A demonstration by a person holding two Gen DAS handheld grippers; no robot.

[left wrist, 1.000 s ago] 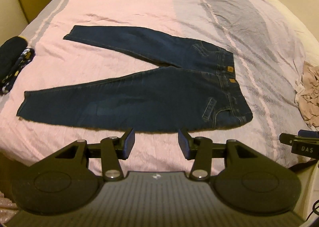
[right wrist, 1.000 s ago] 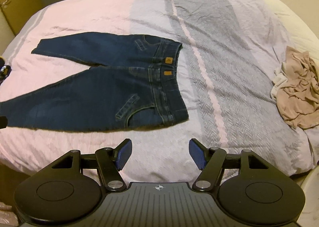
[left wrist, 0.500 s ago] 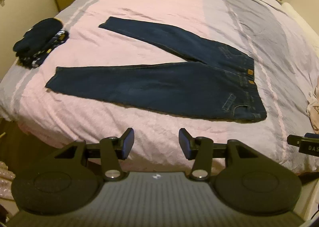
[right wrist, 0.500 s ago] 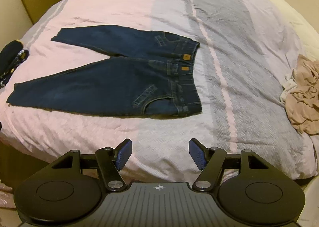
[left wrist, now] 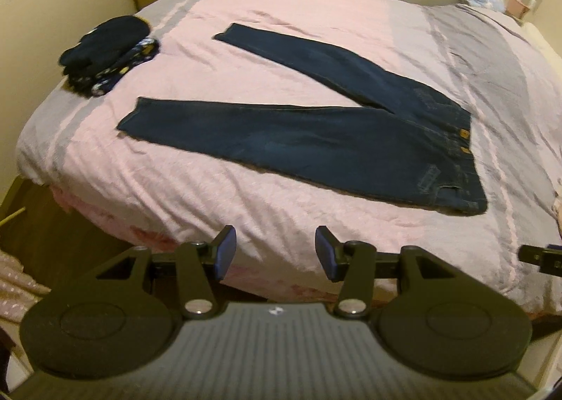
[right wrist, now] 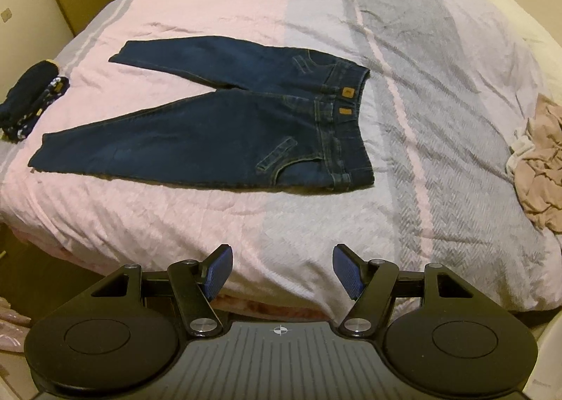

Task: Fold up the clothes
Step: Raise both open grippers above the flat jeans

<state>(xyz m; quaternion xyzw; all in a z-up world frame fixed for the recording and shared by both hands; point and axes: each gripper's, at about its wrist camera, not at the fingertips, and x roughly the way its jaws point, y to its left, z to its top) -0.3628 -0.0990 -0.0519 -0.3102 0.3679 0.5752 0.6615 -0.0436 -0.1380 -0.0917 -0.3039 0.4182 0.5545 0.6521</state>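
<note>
Jeans (right wrist: pixel 217 133) lie flat on bed (right wrist: pixel 439 83), legs splayed. Left tongs (left wrist: pixel 274 252) and right tongs (right wrist: pixel 282 271) both apart, empty, off the near edge.

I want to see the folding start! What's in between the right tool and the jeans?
Only bare bedcover. In the right wrist view, the open right tool hangs short of the jeans, touching nothing.

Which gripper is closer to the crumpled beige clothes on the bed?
Right. The right gripper hangs open off the bed's near edge, with the beige clothes up ahead on its right. The left gripper is further left, opposite the jeans, and its camera barely shows them.
</note>
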